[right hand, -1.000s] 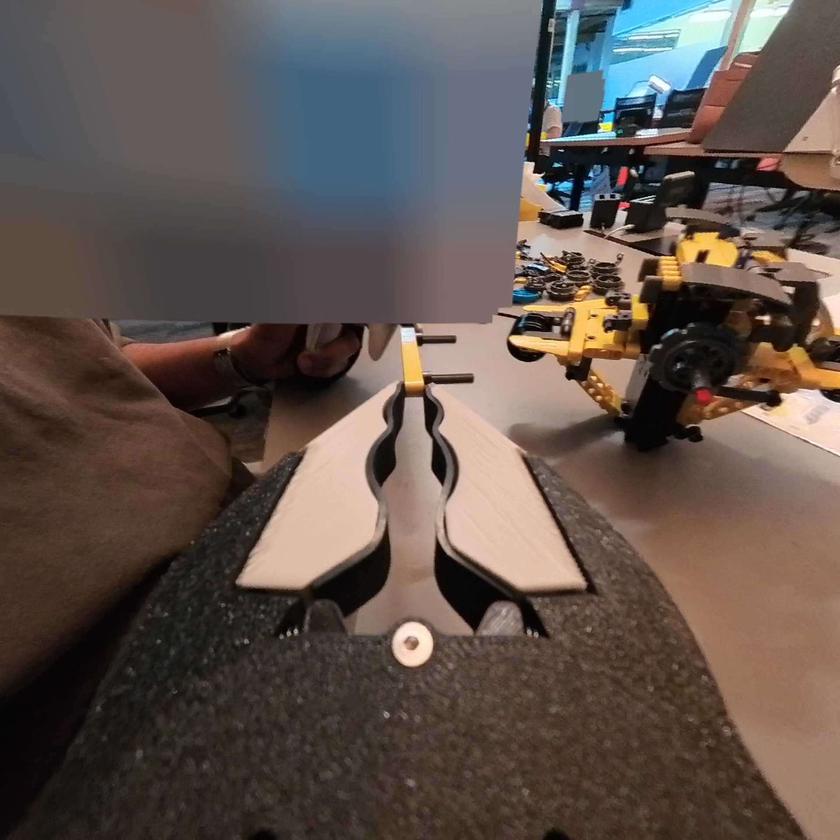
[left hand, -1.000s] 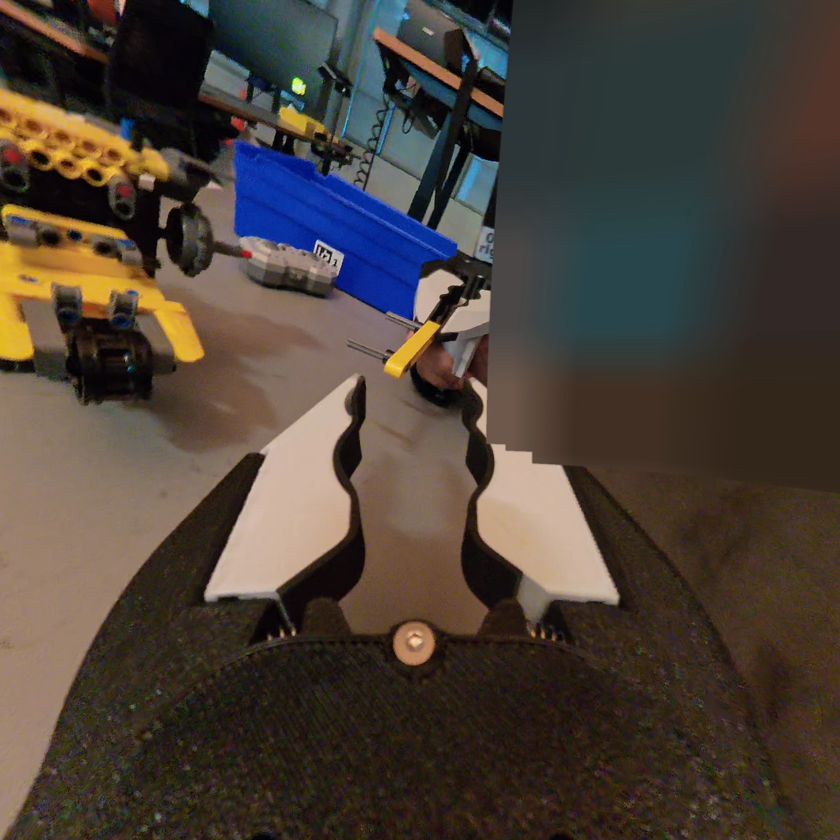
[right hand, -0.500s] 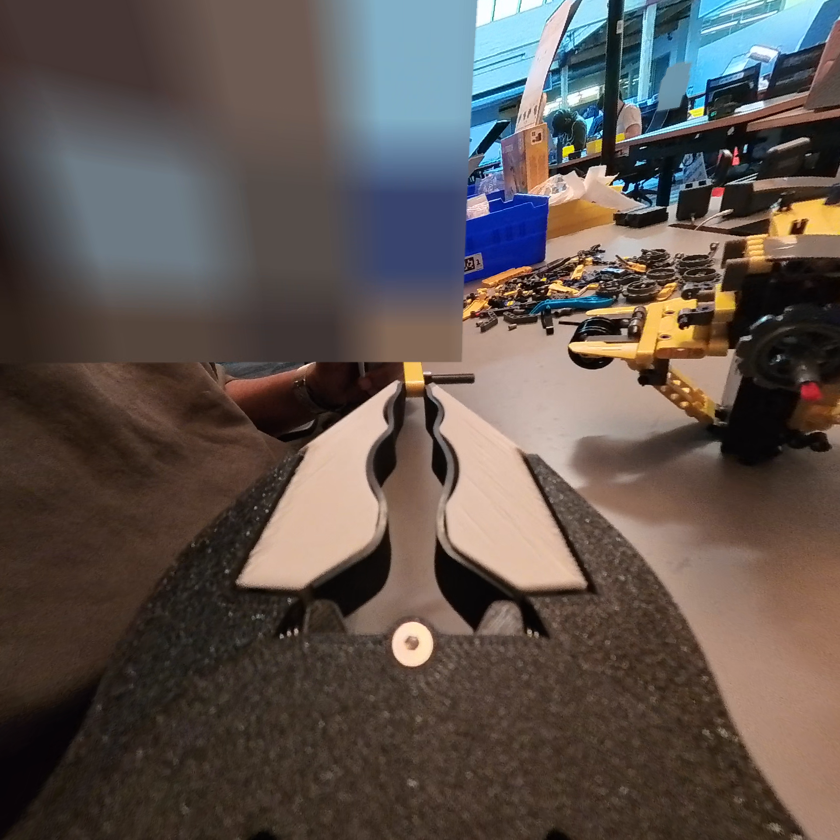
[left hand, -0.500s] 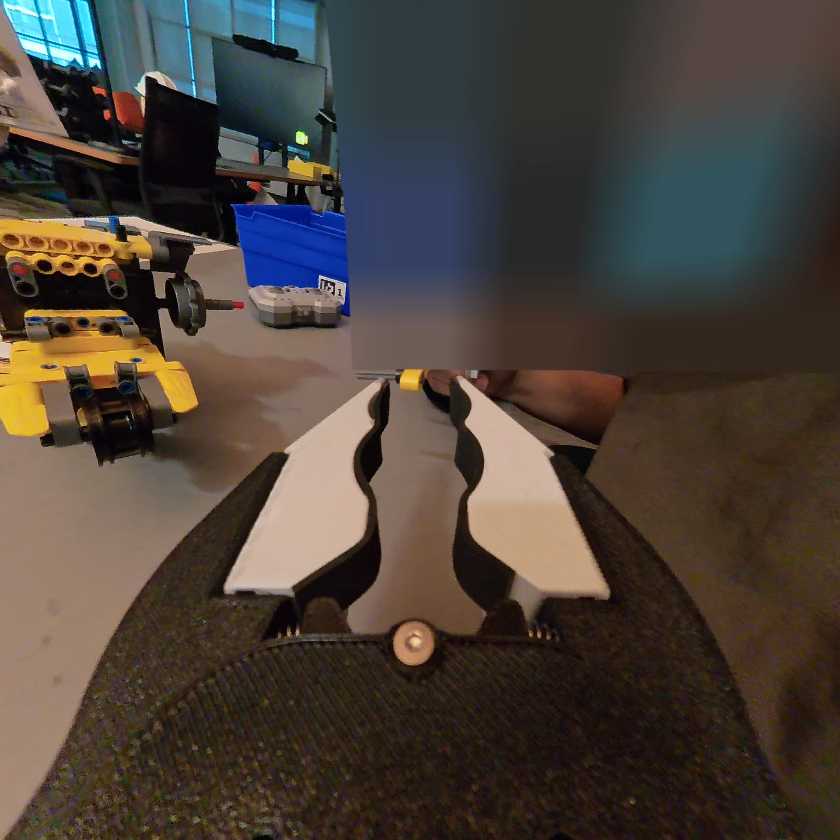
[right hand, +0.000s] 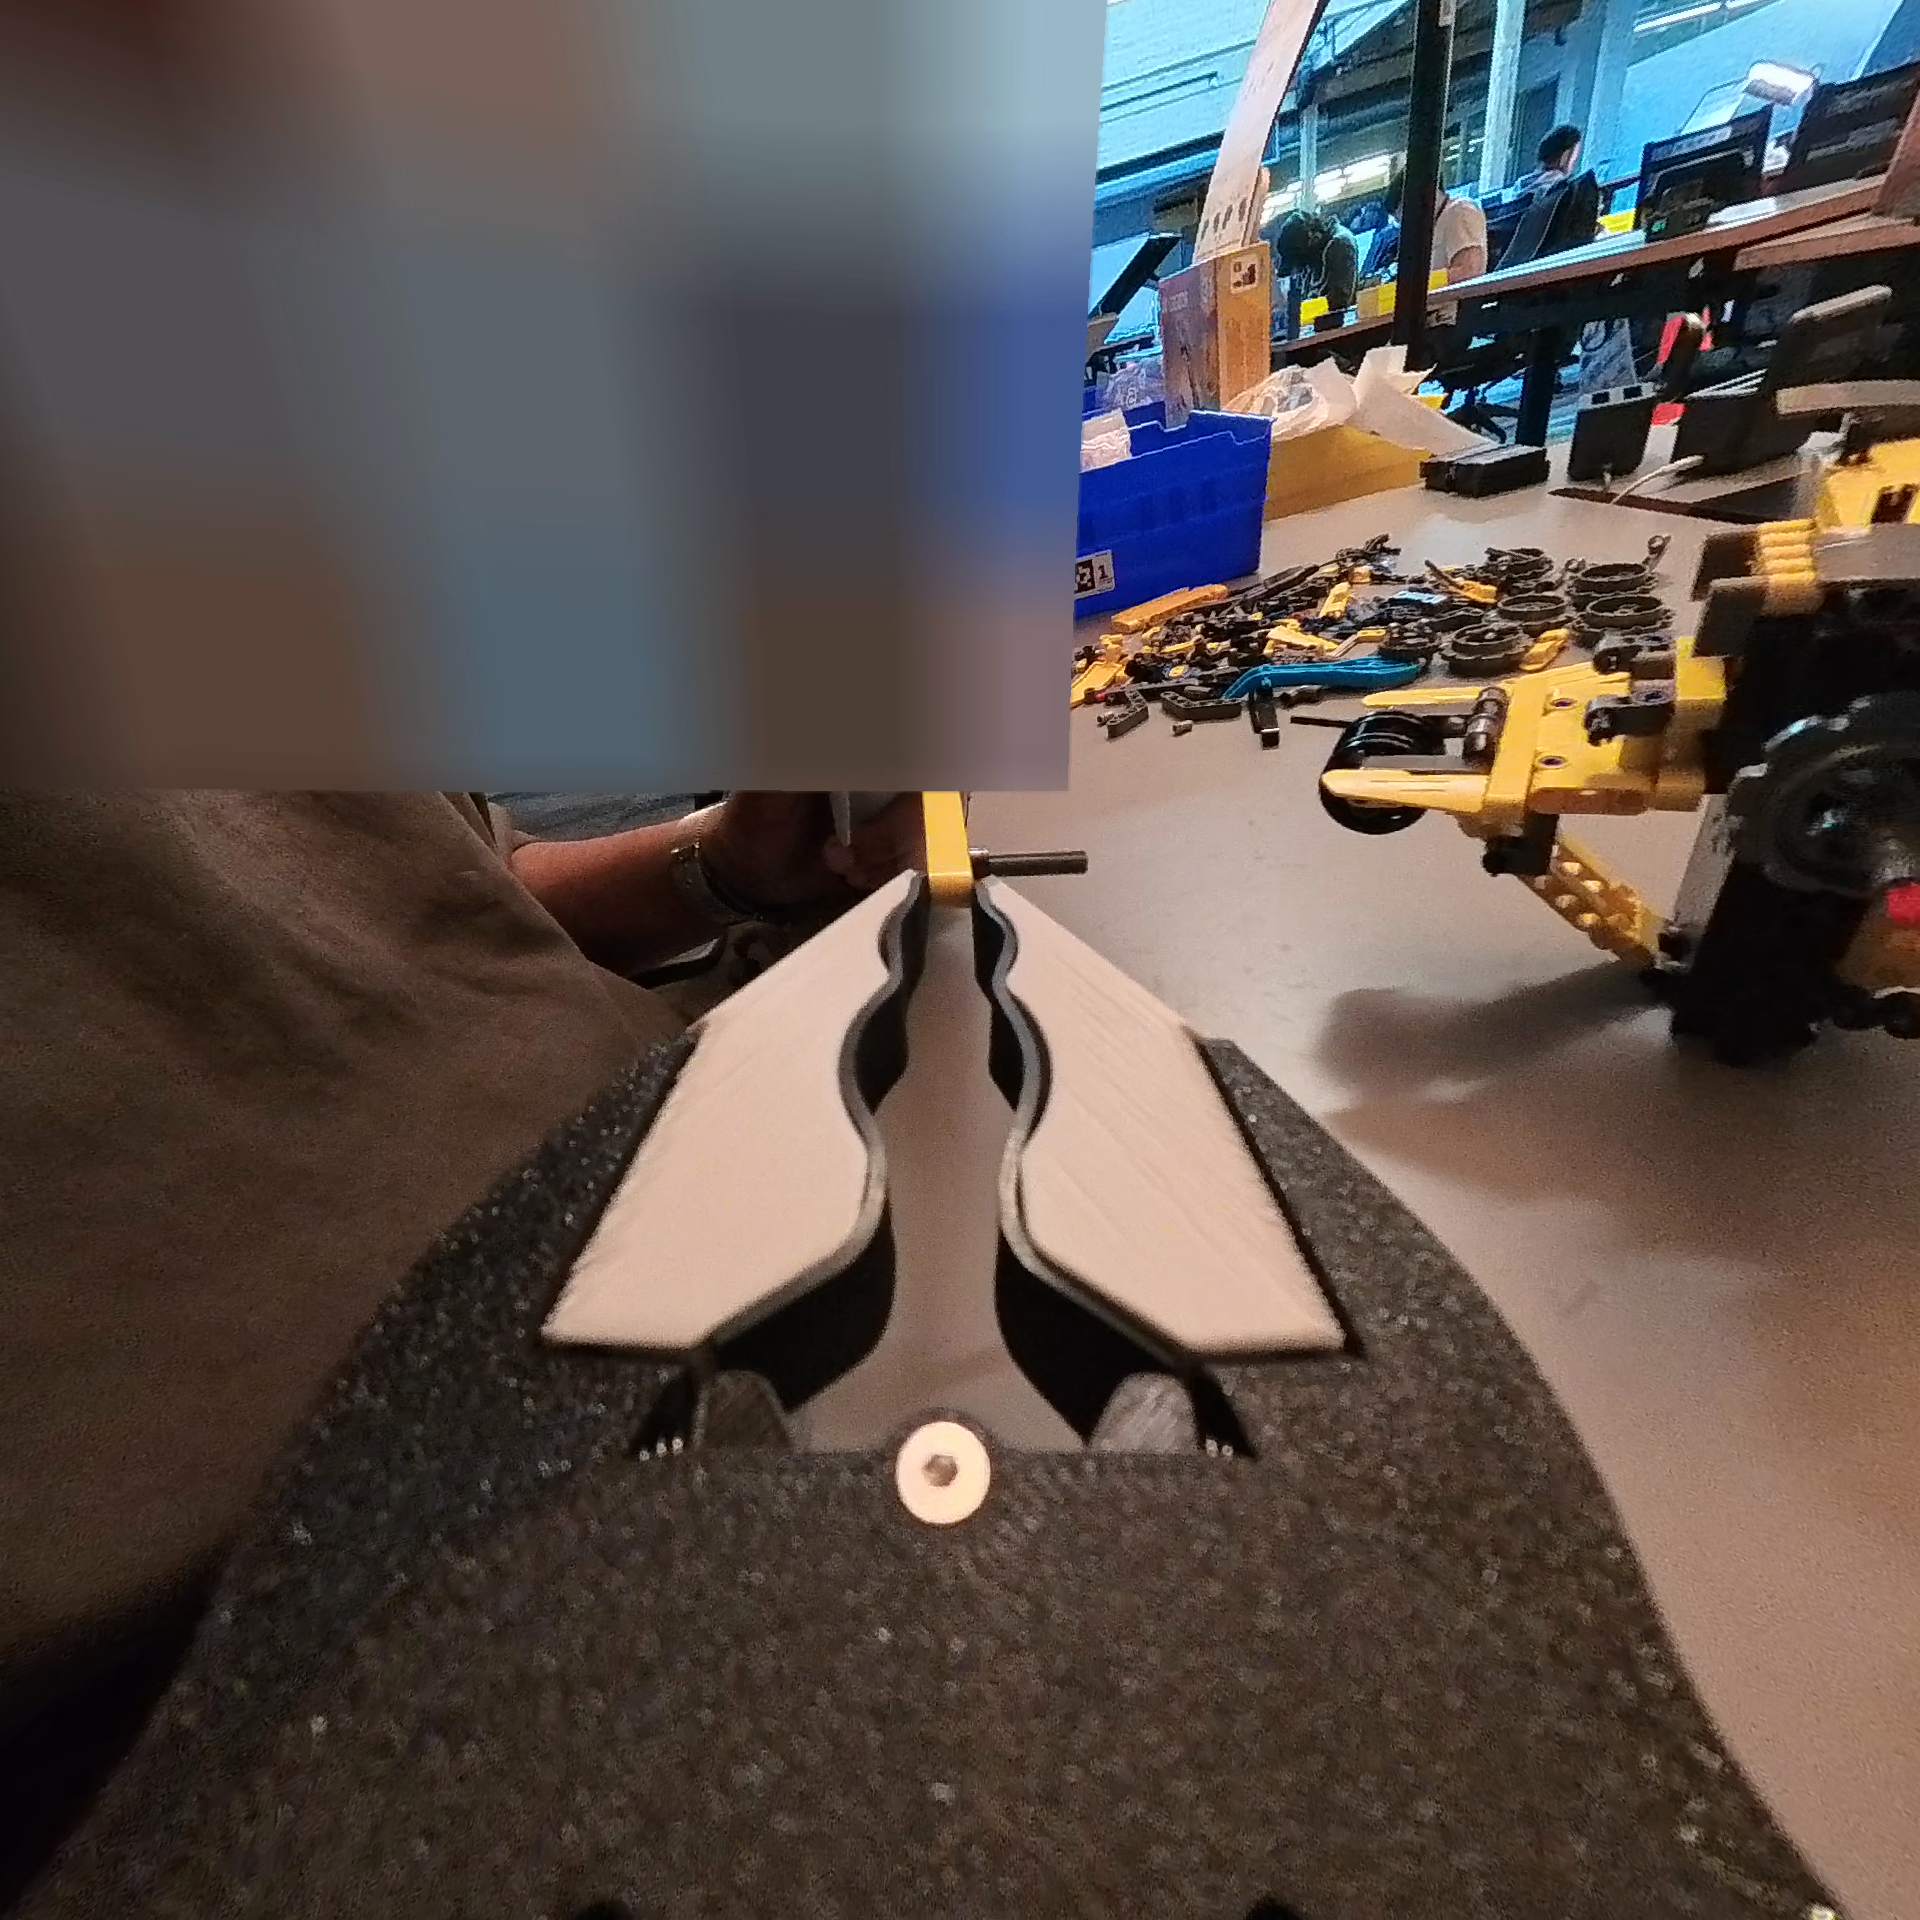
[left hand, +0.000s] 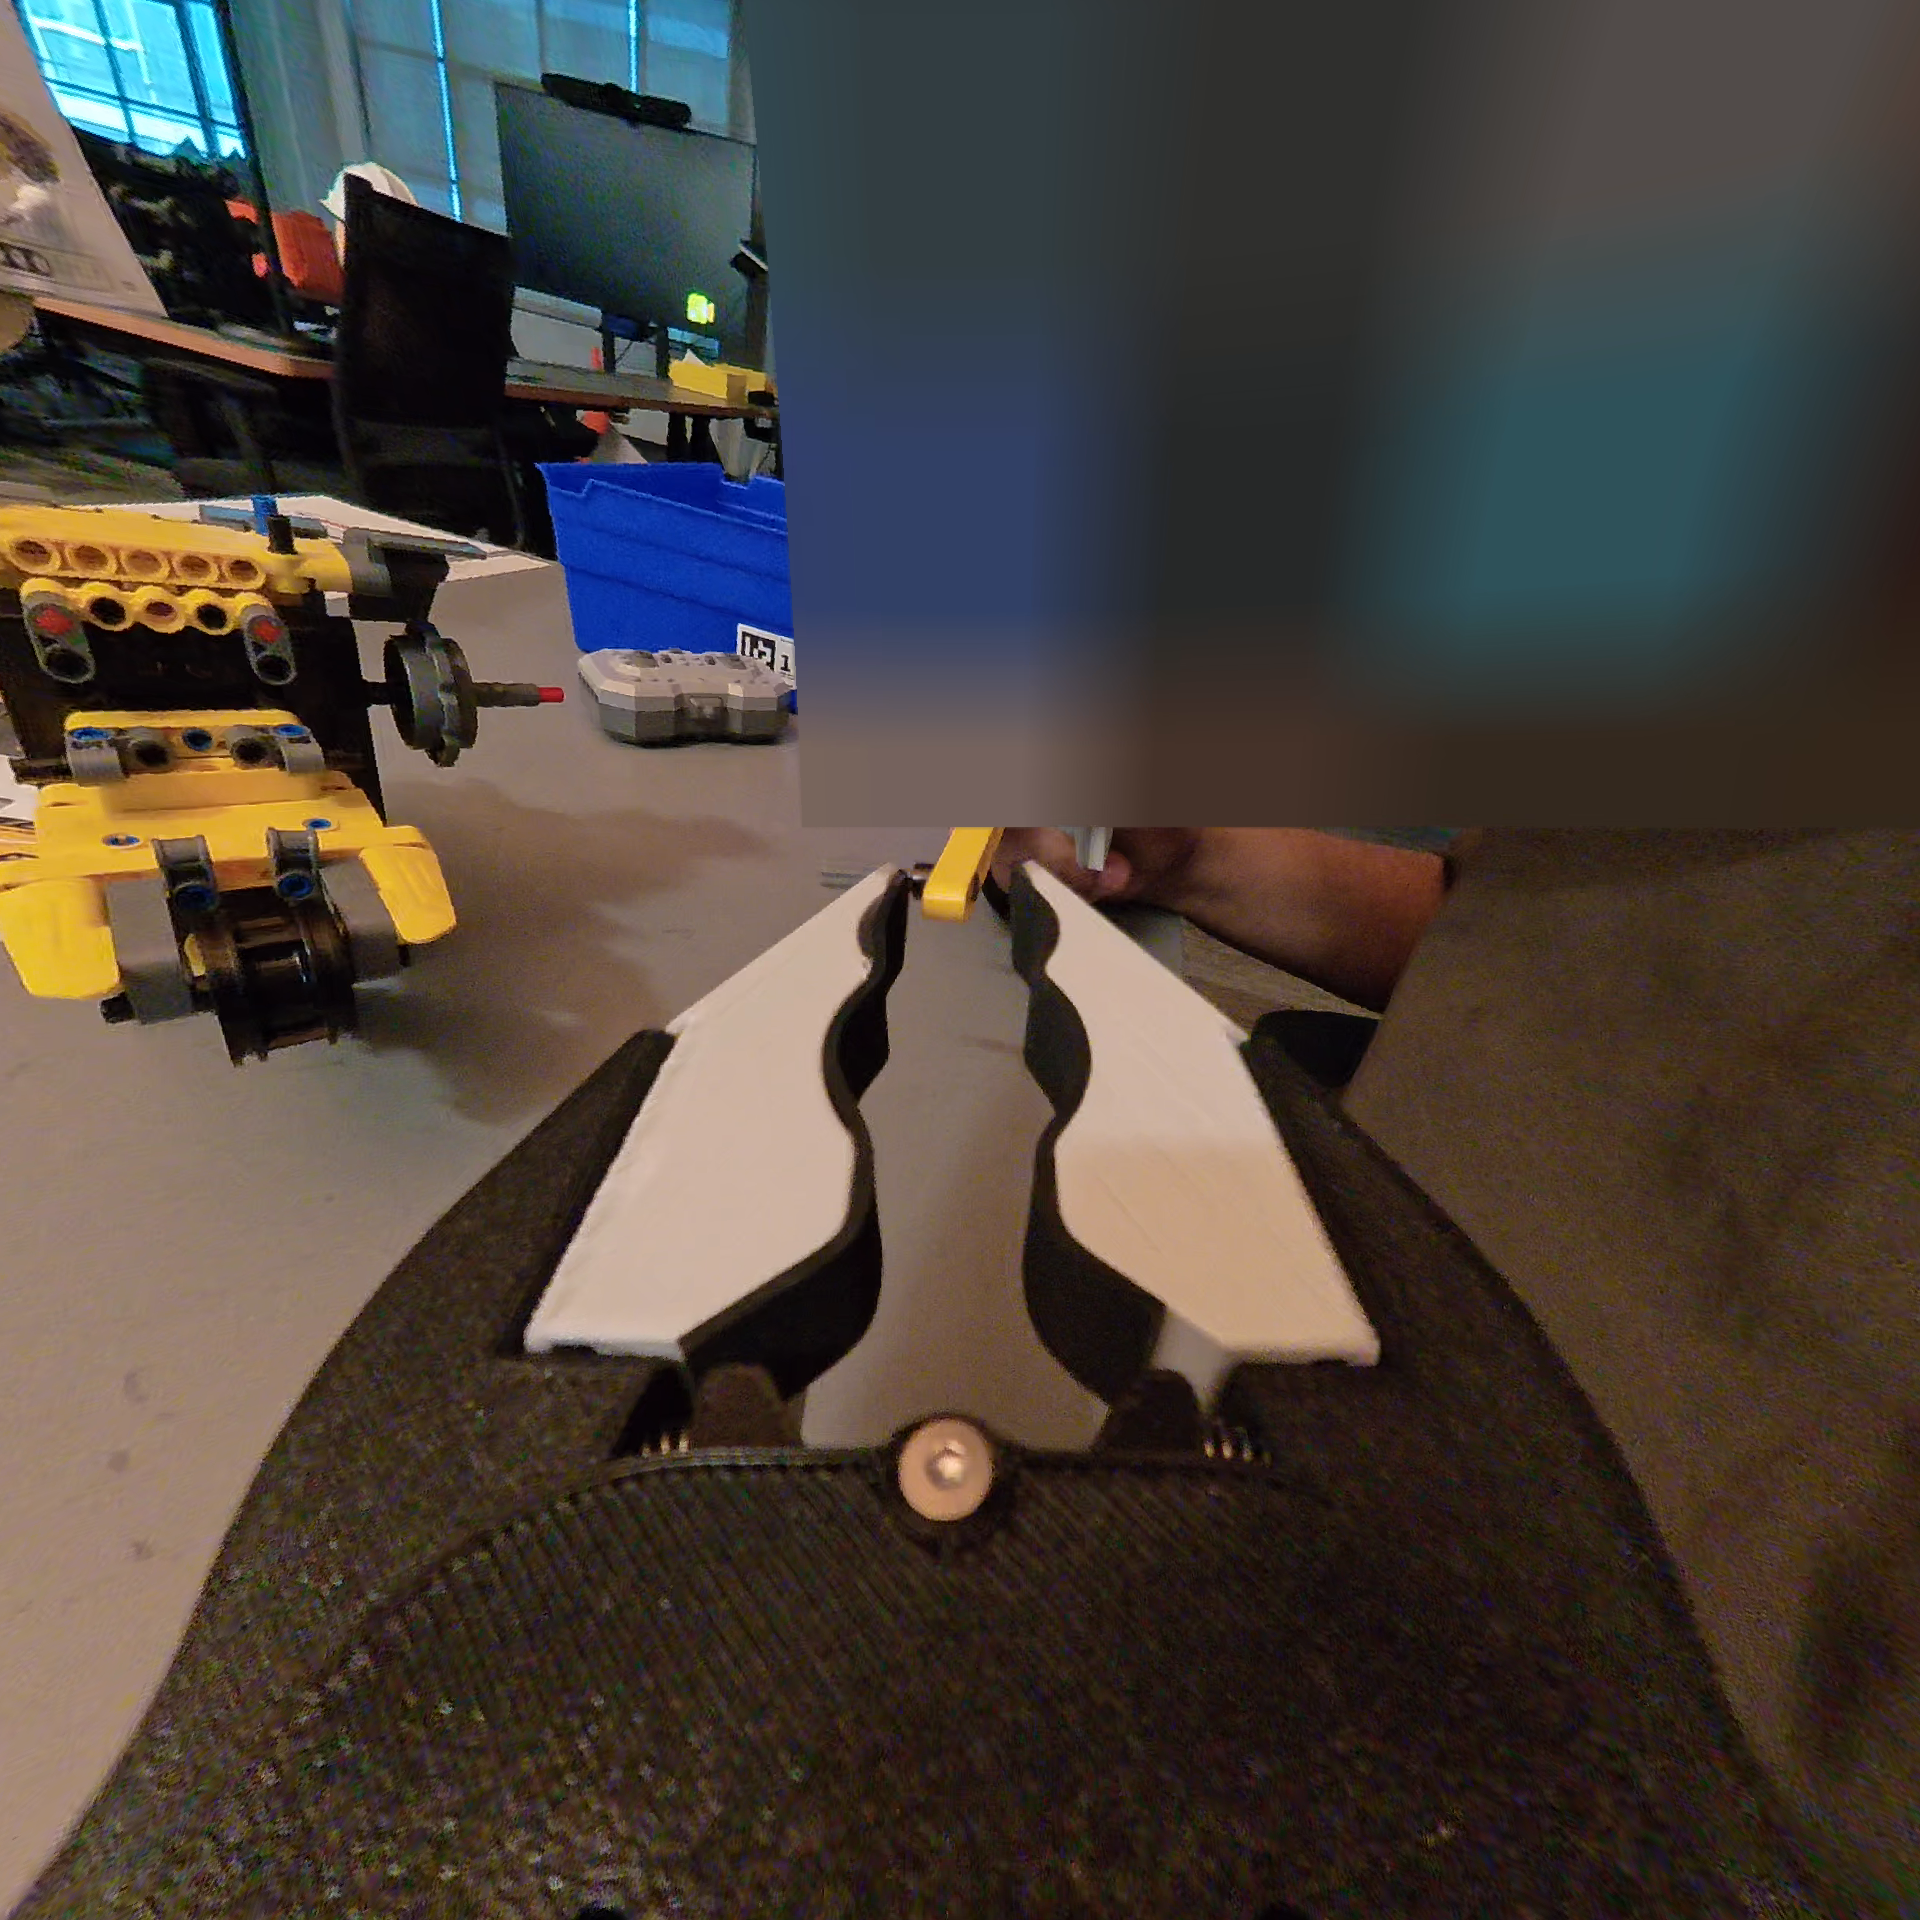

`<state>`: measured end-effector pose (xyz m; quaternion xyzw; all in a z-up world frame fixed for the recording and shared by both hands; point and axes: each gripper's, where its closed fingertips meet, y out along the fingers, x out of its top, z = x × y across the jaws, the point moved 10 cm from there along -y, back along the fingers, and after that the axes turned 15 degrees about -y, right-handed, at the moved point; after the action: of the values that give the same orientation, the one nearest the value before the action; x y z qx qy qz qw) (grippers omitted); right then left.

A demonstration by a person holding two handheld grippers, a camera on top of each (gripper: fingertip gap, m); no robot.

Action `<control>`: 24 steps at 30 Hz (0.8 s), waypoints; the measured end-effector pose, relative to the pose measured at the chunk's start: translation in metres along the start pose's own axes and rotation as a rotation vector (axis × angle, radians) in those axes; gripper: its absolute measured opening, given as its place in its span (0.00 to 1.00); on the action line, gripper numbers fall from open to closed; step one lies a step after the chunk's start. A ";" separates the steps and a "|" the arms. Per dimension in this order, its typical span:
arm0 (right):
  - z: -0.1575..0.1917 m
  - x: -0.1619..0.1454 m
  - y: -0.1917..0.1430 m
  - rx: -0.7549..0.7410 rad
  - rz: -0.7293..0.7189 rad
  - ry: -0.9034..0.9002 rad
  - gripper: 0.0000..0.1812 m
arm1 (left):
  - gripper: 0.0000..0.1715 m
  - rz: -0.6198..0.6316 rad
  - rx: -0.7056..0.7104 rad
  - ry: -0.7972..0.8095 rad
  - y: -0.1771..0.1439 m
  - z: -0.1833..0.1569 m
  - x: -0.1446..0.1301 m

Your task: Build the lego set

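The right tool (right hand: 948, 883) is pinched nearly closed on a yellow beam (right hand: 943, 847), a thin studless building-toy piece that stands upright between its fingertips, with a black axle pin (right hand: 1034, 860) sticking out of it to the right. The left tool (left hand: 958, 883) is partly open, its white fingers (left hand: 727, 1143) standing clear on either side of the lower end of that same yellow beam (left hand: 961, 868); whether either finger touches it cannot be told. Just behind the beam a person's hand (right hand: 790, 842) shows, with a watch on the wrist, and a brown-clad body fills the near side of both views. All this hangs above a grey counter (right hand: 1455, 1195). In the right wrist view, a yellow and black toy vehicle model (right hand: 1621, 748) stands on the counter to the right, with a scatter of loose black, yellow and blue toy parts (right hand: 1403, 634) beyond it and a blue bin (right hand: 1174, 509) farther back. In the left wrist view the same model (left hand: 197, 769) stands to the left, well apart from the tool, with a grey battery box (left hand: 691, 707) lying just in front of a blue bin (left hand: 675, 561). Desks, chairs and a dark monitor (left hand: 623, 208) fill the room behind.
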<state>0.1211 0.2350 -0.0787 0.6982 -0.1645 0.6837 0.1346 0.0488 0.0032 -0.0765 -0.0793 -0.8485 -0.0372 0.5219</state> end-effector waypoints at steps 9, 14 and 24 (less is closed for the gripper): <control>0.001 0.000 0.000 -0.001 0.001 -0.006 0.04 | 0.06 0.001 0.008 0.009 0.000 0.000 0.000; 0.000 0.000 0.000 0.000 0.000 -0.004 0.04 | 0.06 0.007 0.013 0.013 0.001 -0.001 -0.001; 0.000 0.000 0.000 0.000 0.000 -0.001 0.04 | 0.05 0.016 0.038 0.040 0.001 -0.001 -0.001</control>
<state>0.1211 0.2350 -0.0788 0.6984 -0.1645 0.6834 0.1347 0.0507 0.0041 -0.0771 -0.0752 -0.8378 -0.0184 0.5404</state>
